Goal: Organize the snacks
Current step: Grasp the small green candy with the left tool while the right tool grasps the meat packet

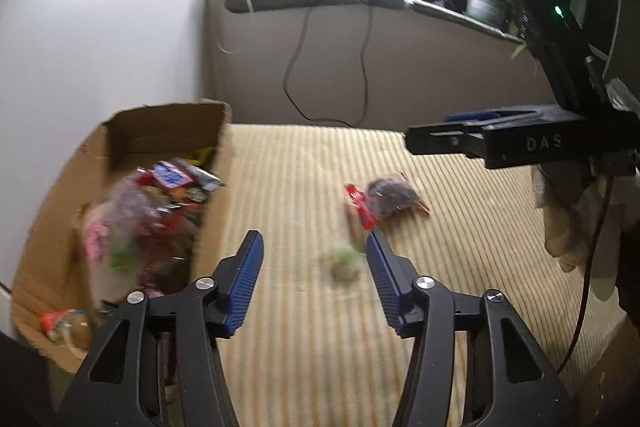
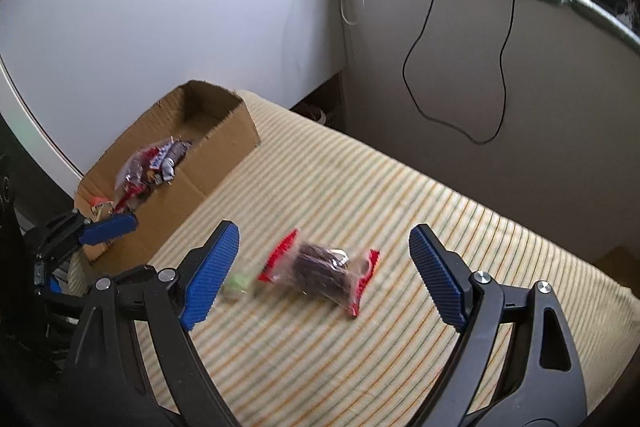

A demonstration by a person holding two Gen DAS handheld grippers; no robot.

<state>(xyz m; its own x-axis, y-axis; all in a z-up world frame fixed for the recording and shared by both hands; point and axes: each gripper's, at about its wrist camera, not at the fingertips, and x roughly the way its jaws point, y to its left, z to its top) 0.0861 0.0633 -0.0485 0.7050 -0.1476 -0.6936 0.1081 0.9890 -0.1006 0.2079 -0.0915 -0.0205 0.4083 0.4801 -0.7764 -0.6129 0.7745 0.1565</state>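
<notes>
**Two snacks left outside the box**

While most snacks sit in the box [image 2: 224, 143], the packet [image 2: 320, 271] lies on the striped bed [image 2: 440, 219]. Right hand-held gripper [image 2: 324, 267] gapes empty around it; left hand-held gripper [image 1: 314, 259] empty too. Next: descend, pinch, carry boxward.

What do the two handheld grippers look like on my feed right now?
Both the left gripper and right gripper have black frames, silver pivot bolts and ribbed blue pads. The right one's body shows white "DAS" lettering, a green light and a thin dark cable.

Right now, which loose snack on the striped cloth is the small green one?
The small blurry green snack, beside the larger red-edged clear packet of dark snacks.
</notes>
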